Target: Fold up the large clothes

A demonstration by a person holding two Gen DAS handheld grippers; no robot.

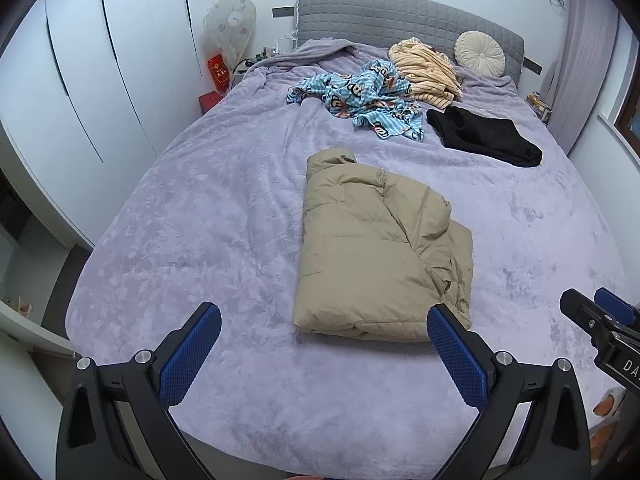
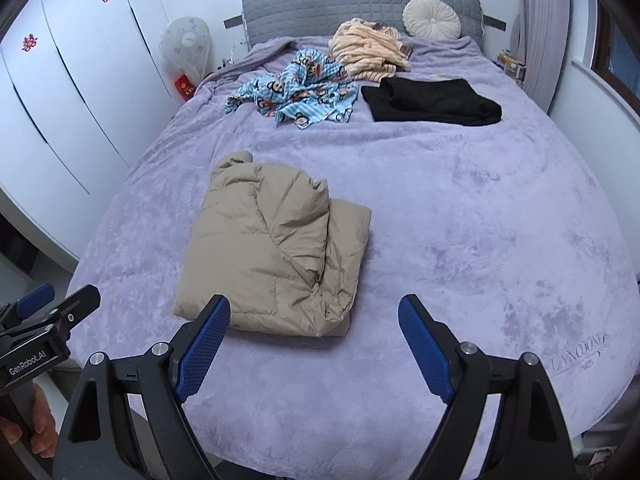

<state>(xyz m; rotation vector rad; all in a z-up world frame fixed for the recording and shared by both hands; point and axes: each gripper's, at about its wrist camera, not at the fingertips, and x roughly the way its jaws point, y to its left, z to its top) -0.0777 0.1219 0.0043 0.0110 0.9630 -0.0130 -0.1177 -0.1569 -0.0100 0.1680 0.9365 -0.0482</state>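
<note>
1. Puffer jacket [image 1: 380, 256], tan and quilted, lies folded into a thick rectangle near the foot of the bed [image 1: 200, 240], on the lilac plush cover, well apart from the other clothes.
2. Left tongs [image 1: 324, 344] hang above the near edge of the bed with their blue pads spread wide, holding nothing; the right tongs [image 2: 314, 336] sit beside them, likewise spread and empty.
3. Padding looks light and springy, so the bundle probably puffs back up when let go; its smooth shell seems apt to slip between the pads.
4. A firm hold likely comes at the near hem corners, where several layers stack, pinching deep enough to catch all of them rather than the top skin alone.
5. Farther up the bed wait a blue cartoon-print garment [image 1: 360, 96], crumpled and thin, a striped cream garment [image 1: 424, 68] in a heap just behind it, and a black garment [image 2: 432, 100] lying flat.
6. Those three look soft and limp, easy to lift by a seam or shoulder edge.
7. A round cream cushion [image 2: 432, 16] rests against the grey headboard [image 1: 400, 16].
</note>
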